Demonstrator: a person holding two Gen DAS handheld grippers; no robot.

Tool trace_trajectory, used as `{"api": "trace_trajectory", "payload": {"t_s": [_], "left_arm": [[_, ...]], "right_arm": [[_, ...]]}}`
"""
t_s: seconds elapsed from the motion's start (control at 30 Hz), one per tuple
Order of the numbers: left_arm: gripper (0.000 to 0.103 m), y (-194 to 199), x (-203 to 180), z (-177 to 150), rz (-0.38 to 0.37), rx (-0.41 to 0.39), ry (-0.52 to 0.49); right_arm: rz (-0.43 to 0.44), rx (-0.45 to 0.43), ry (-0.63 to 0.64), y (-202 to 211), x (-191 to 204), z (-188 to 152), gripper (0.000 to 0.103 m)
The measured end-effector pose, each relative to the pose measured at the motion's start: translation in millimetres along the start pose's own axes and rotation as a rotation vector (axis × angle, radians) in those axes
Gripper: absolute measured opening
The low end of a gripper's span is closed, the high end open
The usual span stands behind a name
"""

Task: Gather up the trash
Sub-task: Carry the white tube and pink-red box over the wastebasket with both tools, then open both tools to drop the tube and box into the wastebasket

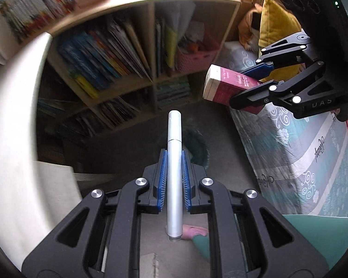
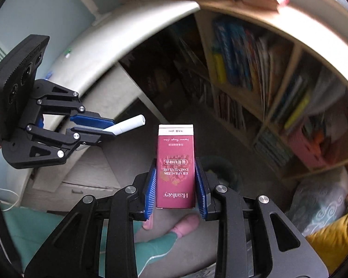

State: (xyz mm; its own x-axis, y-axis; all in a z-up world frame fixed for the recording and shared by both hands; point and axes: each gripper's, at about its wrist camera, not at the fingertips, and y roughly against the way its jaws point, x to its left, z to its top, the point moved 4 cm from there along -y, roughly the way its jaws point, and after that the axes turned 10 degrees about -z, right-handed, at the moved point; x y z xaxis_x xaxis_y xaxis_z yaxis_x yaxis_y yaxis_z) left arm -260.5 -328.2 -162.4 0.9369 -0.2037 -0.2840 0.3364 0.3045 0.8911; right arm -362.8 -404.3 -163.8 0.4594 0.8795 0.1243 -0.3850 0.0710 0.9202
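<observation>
The left tongs (image 1: 174,159) clamp a silver pen-like tube (image 1: 174,173); beside them, the right tongs (image 2: 175,178) grip a maroon carton (image 2: 175,166).

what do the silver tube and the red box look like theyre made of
Silver tube, in the left gripper: looks like matte brushed metal or metallic-coated plastic, with a soft even sheen and a cap seam.
Red box, in the right gripper: printed cardboard, judging by its crisp folded edges, white top band and flat satin print.
</observation>
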Motion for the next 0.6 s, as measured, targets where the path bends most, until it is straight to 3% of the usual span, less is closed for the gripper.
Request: {"api": "trace_trajectory", "payload": {"t_s": [0.4, 0.6], "left_arm": [[0.011, -134, 16, -9, -0.076, 0.167, 0.152], [0.011, -194, 26, -14, -0.087, 0.239, 0.177]], "right_arm": [[0.038, 0.181, -0.161, -112, -64, -66, 0.03], [0.064, 0.228, -0.238, -161, -83, -89, 0.03]]}}
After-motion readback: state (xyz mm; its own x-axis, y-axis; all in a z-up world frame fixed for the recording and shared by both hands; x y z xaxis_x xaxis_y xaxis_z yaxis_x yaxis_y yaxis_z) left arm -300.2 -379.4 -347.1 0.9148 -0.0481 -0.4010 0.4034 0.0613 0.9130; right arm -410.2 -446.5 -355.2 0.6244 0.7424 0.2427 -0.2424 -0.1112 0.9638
